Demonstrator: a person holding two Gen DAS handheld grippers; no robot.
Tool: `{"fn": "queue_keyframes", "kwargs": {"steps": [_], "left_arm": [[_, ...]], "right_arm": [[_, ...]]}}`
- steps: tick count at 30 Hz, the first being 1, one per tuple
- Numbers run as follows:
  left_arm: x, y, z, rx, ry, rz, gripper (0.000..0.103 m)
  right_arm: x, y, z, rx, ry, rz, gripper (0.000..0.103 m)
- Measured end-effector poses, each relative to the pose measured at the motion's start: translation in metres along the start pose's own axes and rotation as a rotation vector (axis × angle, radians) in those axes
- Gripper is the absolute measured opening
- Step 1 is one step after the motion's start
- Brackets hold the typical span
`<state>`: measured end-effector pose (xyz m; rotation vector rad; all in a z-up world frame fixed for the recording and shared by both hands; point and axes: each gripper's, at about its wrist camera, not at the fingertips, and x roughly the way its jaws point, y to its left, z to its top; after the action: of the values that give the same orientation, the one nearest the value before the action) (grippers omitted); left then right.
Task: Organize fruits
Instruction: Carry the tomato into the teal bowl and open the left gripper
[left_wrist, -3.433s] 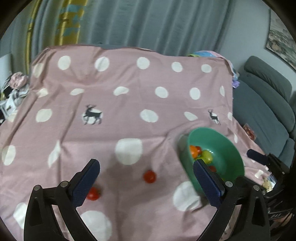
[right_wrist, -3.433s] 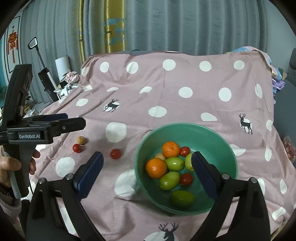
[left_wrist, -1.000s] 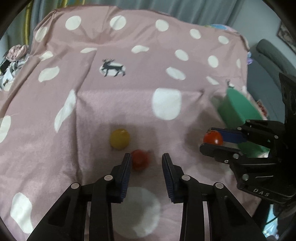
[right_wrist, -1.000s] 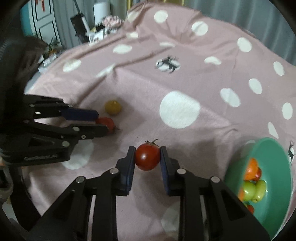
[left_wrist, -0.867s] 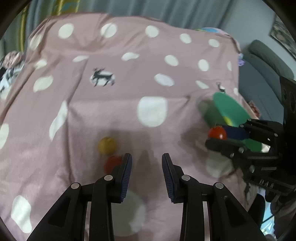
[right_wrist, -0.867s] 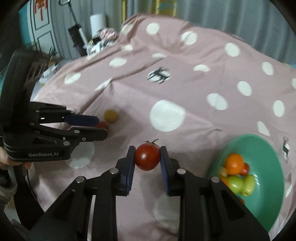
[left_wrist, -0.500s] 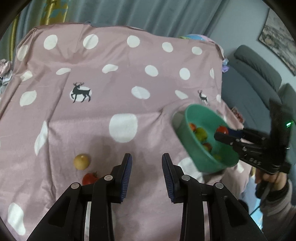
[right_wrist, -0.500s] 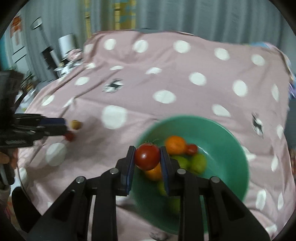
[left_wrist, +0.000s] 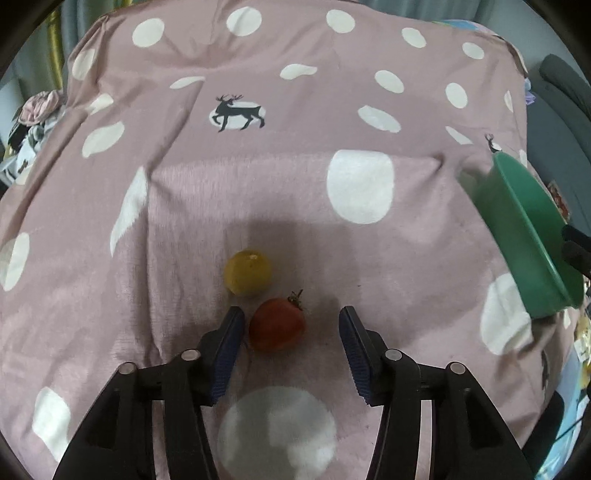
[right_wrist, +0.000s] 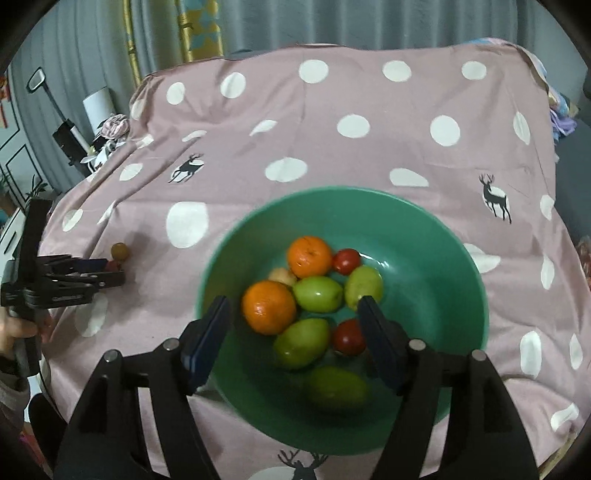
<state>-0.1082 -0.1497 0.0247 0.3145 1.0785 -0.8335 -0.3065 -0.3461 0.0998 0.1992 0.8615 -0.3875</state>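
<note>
— Green plastic, that bowl (right_wrist: 424, 258), and it sits on the pink spotted cloth (left_wrist: 258, 177) that covers the surface. Where is the fruit relative to it?

— Most lies inside the bowl: two oranges (right_wrist: 309, 256), several green fruits (right_wrist: 318, 294), a small pale fruit half hidden behind the oranges, and two red tomatoes, one at the far side and one (right_wrist: 349, 336) at the near side.

— And the right gripper (right_wrist: 295, 306)?

— It hangs above the near half of the bowl. Its jaws are opening and stand well apart, gripping nothing; the near tomato lies in the bowl just beside the right-hand jaw.

— What lies outside the bowl?

— Well to the left of the bowl, a red tomato (left_wrist: 277, 324) and a yellow fruit (left_wrist: 248, 272) rest on the cloth, close together, the yellow one farther from the camera.

— The left gripper (left_wrist: 291, 317)?

— A hand (right_wrist: 22, 328) holds it low over that tomato. Its jaws are opening; the tomato sits between them, right against the left-hand jaw and clear of the other, so it is not clamped
</note>
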Motion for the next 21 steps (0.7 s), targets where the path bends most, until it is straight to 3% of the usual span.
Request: {"fn": "queue_keyframes", "kwargs": {"steps": [2,5,8,15,21], "left_arm": [[0.001,0.002,0.000,-0.003,-0.008,-0.004,0.031],[-0.010,0.000,-0.001,-0.007,-0.046,-0.029,0.031],[-0.027,-0.017,0.004,0.009,-0.087,-0.103,0.031],[-0.062,-0.116,0.033,0.185,-0.180,-0.311,0.031],[-0.047,-0.185,0.057,0.291,-0.173,-0.337,0.033]], "right_arm": [[-0.002,0.003,0.001,-0.008,-0.008,0.007,0.071],[-0.004,0.004,0.001,-0.005,-0.021,0.017,0.071],[-0.008,0.002,0.001,0.002,-0.038,0.026,0.071],[-0.023,-0.012,-0.006,0.047,-0.074,0.013,0.071],[-0.034,-0.037,-0.017,0.085,-0.078,-0.034,0.072]]}}
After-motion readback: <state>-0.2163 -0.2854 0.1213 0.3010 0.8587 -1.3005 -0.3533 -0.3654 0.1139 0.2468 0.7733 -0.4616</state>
